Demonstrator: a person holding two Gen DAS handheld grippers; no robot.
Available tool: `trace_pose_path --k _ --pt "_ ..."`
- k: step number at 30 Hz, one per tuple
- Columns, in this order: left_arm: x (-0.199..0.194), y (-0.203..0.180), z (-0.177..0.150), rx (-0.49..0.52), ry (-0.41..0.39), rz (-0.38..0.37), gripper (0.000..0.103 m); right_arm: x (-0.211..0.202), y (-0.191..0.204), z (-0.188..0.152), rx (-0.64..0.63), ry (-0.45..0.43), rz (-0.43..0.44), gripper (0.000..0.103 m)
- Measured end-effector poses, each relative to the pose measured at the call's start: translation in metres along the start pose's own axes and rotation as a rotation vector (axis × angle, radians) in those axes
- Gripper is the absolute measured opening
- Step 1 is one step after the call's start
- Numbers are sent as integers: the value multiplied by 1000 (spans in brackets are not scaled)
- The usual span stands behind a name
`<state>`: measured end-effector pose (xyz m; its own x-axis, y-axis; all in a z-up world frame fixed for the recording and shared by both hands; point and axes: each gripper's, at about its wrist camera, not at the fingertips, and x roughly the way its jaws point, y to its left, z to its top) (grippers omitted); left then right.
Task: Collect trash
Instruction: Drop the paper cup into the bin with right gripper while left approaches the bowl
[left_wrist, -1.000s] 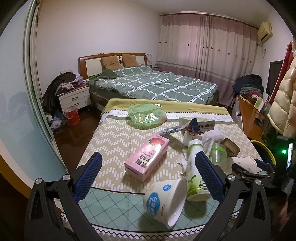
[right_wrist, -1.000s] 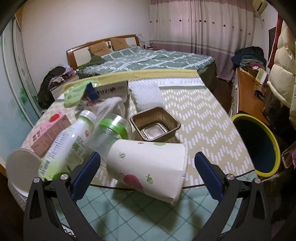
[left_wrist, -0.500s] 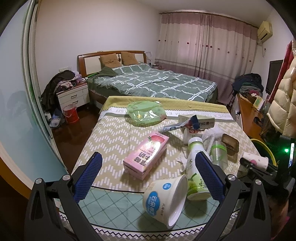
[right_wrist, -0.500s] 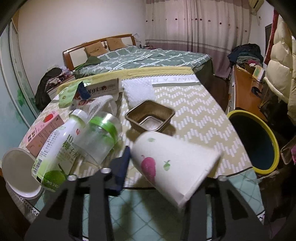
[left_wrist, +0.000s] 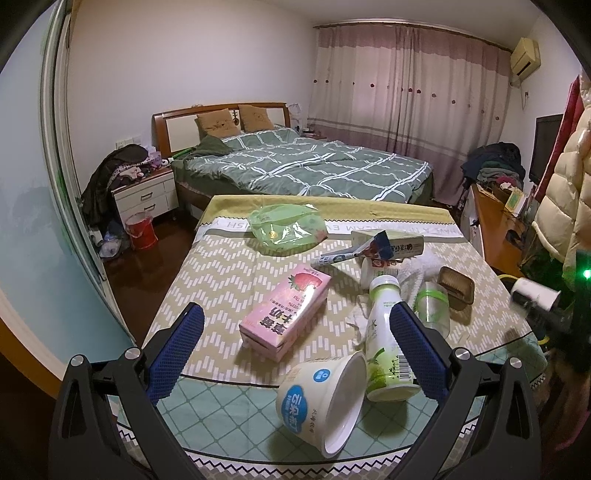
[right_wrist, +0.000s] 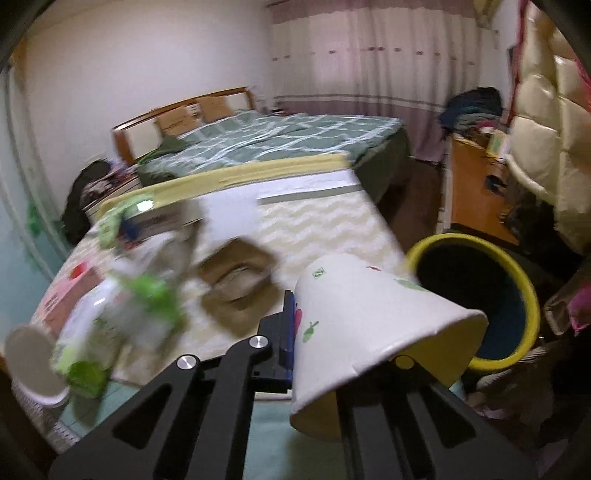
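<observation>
left wrist view
left tool (left_wrist: 293, 345): released, nothing between its pads, hanging over the near edge of the table (left_wrist: 229, 280).
trash left: tub (left_wrist: 322, 396) lying on its side just ahead of us, touching the green-label bottle (left_wrist: 382, 343); pink carton (left_wrist: 286, 314) beside them; green bag (left_wrist: 284, 229) further back.
risk: tub and bottle sit right at the near edge. If we come in low, a pad could nudge the tub off onto the floor, or set the bottle rolling.
risk: clear jar (left_wrist: 432, 308) and tissue (left_wrist: 364, 314) are crammed against the bottle, so we may pinch two things at once.
right side: right tool only a blur at the frame edge with the cup (left_wrist: 535, 295); we can't read its grip from here.

right wrist view
right tool (right_wrist: 343, 347): clenched on the paper cup (right_wrist: 373, 325), wall squashed flat between the pads.
cup position: lifted off the table, tilted, rim towards us, just short of the yellow-rimmed bin (right_wrist: 476, 299).
risk: crushed paper is slippery and springy, so the cup could slide out mid-swing and land beside the bin.
risk: letting go early drops it on the rim or the floor; we should be over the dark opening first.
risk: frame is smeared, so we judge the gap to the bin only roughly.
</observation>
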<state>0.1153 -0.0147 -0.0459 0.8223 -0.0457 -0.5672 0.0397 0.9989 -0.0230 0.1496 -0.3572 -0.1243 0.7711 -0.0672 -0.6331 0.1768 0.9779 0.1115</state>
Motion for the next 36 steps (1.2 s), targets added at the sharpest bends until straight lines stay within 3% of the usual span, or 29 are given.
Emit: trace_pose_path --k 3,9,13,15,21,30,36 --pt "0 -3 0 0 2 -2 99 13 -41 15 54 20 -73 2" --pt "4 -17 1 21 13 -7 99 70 -126 31 189 183 -168 5" --pt "6 -22 3 27 16 -6 99 101 -158 31 236 267 -223 25" --pt "7 -24 3 29 17 -3 99 107 -167 28 264 282 -222 26" --pt "12 -27 3 37 35 3 99 96 -162 22 256 242 -236 37" --pt "21 -24 -12 65 81 23 99 55 -134 23 228 148 -182 44" --pt "32 -9 -21 67 107 81 99 46 -118 25 207 133 -156 45"
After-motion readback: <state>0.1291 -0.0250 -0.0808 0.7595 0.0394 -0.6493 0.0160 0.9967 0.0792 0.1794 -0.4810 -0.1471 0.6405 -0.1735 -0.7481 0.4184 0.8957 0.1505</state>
